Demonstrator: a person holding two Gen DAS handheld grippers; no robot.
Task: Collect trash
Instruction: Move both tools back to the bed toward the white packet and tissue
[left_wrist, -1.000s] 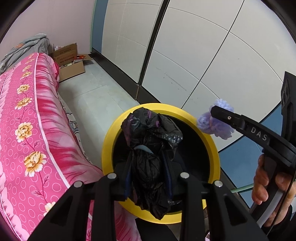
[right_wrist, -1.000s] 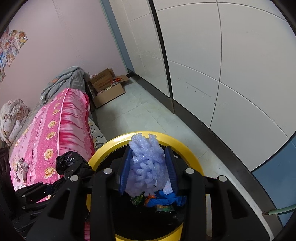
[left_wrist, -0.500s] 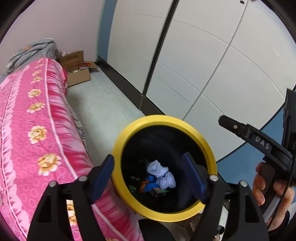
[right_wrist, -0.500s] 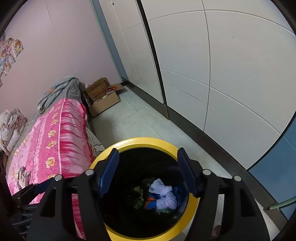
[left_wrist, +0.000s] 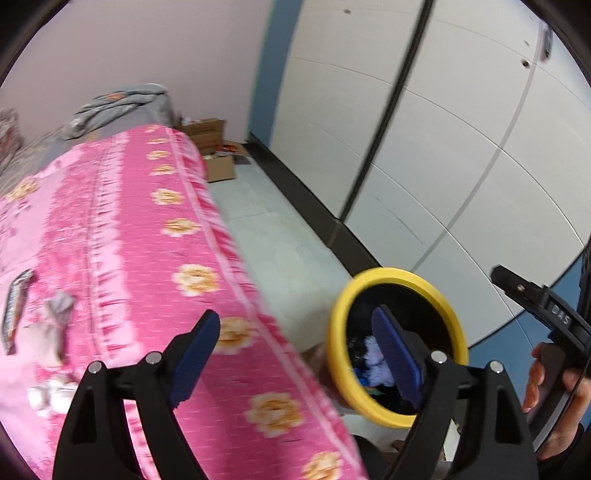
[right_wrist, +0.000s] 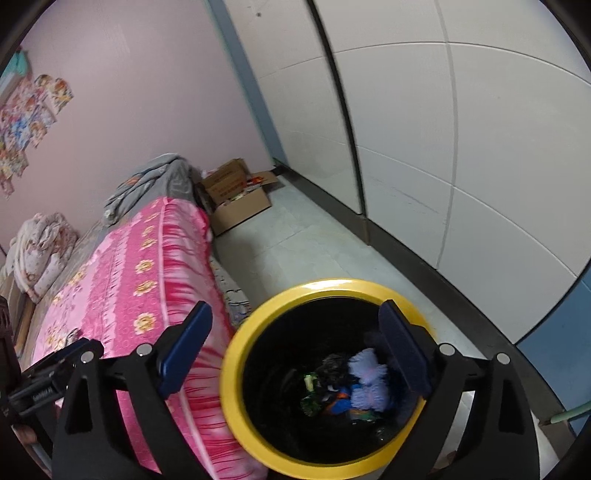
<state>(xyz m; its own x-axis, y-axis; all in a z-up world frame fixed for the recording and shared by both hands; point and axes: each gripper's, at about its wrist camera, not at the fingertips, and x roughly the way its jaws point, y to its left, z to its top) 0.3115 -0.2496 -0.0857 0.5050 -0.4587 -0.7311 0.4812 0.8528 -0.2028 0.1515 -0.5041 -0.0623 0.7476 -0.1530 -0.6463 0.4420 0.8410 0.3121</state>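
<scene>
Both jaws just opened and empty, the left gripper (left_wrist: 295, 354) faces what seem scraps (left_wrist: 55, 328) at left on the pink bed (left_wrist: 147, 240); the right gripper (right_wrist: 295, 343) overhangs the yellow-rimmed bin (right_wrist: 236, 354) holding dropped trash (right_wrist: 365, 380).

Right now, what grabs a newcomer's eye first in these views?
The yellow-rimmed black bin at lower centre of the right wrist view, with a lilac foam wad and mixed litter inside. Left of it, the bright pink floral bedspread. Both hand-held grippers stand open and empty.

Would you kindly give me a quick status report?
Left gripper and right gripper just opened, empty. Purple foam in yellow bin. Scraps remain on bed.
</scene>
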